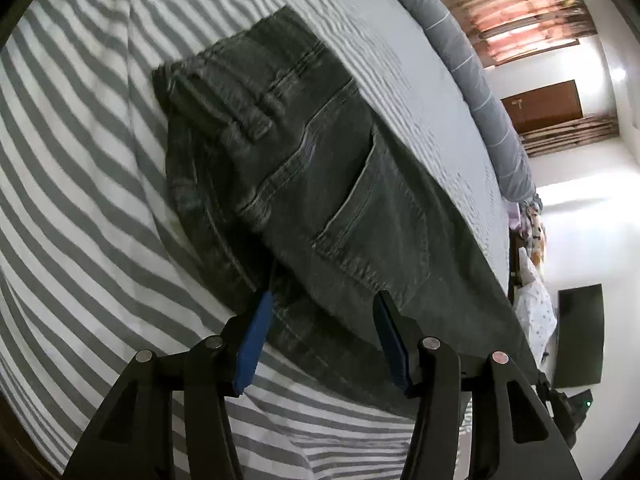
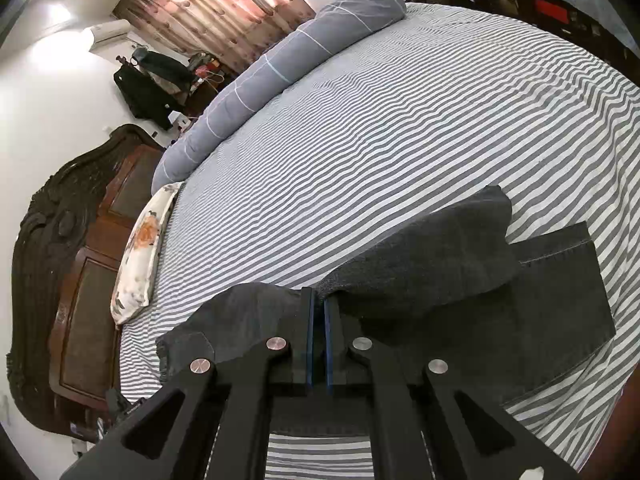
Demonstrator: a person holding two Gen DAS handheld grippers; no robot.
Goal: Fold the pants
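Dark grey jeans (image 1: 304, 184) lie on a grey-and-white striped bed sheet (image 1: 80, 200), waistband and back pocket facing up in the left wrist view. My left gripper (image 1: 324, 300) is open, its blue pads on either side of the jeans' near edge, just above the cloth. In the right wrist view my right gripper (image 2: 319, 300) is shut on a lifted fold of the jeans (image 2: 440, 264); the leg ends (image 2: 560, 292) lie flat to the right.
A rolled grey quilt (image 2: 288, 64) lies along the far side of the bed. A floral pillow (image 2: 140, 248) rests against the dark carved wooden headboard (image 2: 60, 260). Curtains (image 2: 216, 4), a door and cluttered furniture stand beyond the bed.
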